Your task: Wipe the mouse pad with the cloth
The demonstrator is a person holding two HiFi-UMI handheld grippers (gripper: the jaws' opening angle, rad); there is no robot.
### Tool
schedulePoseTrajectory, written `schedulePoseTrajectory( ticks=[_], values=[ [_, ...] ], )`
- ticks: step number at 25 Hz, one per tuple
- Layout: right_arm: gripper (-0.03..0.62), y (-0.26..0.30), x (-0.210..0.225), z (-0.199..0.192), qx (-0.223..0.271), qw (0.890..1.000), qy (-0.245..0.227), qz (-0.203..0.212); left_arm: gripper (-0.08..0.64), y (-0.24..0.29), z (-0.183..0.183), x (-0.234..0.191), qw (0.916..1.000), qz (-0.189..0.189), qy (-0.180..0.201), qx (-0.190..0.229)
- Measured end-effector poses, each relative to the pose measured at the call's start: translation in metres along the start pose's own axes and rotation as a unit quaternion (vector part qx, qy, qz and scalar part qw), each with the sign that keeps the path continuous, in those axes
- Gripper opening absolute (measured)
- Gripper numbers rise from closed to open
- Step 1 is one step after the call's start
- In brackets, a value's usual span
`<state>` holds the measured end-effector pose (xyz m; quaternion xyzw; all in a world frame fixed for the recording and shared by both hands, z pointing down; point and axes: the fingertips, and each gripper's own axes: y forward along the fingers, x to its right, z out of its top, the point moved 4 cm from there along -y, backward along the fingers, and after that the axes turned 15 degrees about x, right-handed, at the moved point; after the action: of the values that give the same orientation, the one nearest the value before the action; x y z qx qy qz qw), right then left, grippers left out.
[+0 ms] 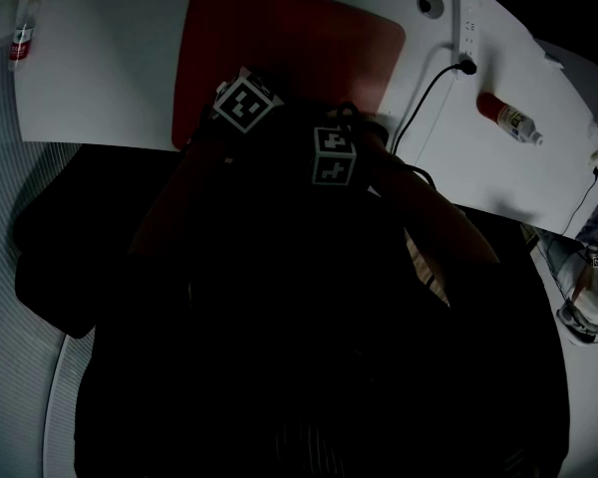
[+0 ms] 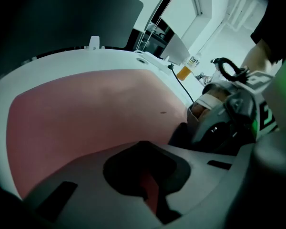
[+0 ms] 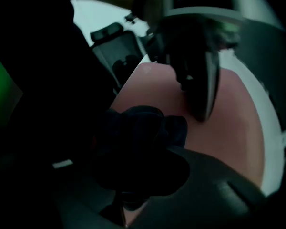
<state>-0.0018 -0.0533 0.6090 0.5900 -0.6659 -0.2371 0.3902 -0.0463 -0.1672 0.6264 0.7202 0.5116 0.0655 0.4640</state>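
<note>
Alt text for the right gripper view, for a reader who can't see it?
A dark cloth sits bunched in the shut right gripper, over a red mouse pad. Beyond it the left gripper points down toward the pad, jaws together. The picture is dim, its left side nearly black.

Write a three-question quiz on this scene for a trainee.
1. True or false: the right gripper has its tongs shut on a dark cloth.
2. What colour is the mouse pad? A blue, B red, C green.
3. Fill in: the black cable is plugged into the white ____.
Key: 1 true; 2 B; 3 power strip.
</note>
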Motion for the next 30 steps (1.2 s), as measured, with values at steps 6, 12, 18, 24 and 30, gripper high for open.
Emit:
schedulePoseTrajectory(
  ticks=[6, 12, 18, 24, 30],
  values=[
    [0.083, -0.041, 0.085, -0.039, 0.015, 0.992, 0.036, -0.119, 0.006, 0.000, 0.003, 0.007, 1.0000, 0.002, 0.006, 0.003],
    [0.083, -0.085, 0.163, -0.054, 0.011, 0.974, 0.099, -0.205, 0.006, -0.002, -0.001, 0.002, 0.9999, 0.009, 0.004, 0.014],
    [0.077, -0.066, 0.121, -0.046, -0.003, 0.978, 0.103, -0.181, 0.006, -0.001, 0.001, 0.002, 0.9997, 0.011, 0.007, 0.018],
    [0.080, -0.001, -0.005, -0.005, -0.037, 0.997, 0.067, -0.015, 0.006, -0.001, -0.002, 0.002, 0.9995, 0.024, 0.015, 0.016],
    [0.080, 0.018, -0.022, 0.004, -0.014, 0.999, 0.033, -0.014, 0.006, -0.001, 0.001, 0.006, 0.9967, 0.050, 0.062, 0.016]
  ],
)
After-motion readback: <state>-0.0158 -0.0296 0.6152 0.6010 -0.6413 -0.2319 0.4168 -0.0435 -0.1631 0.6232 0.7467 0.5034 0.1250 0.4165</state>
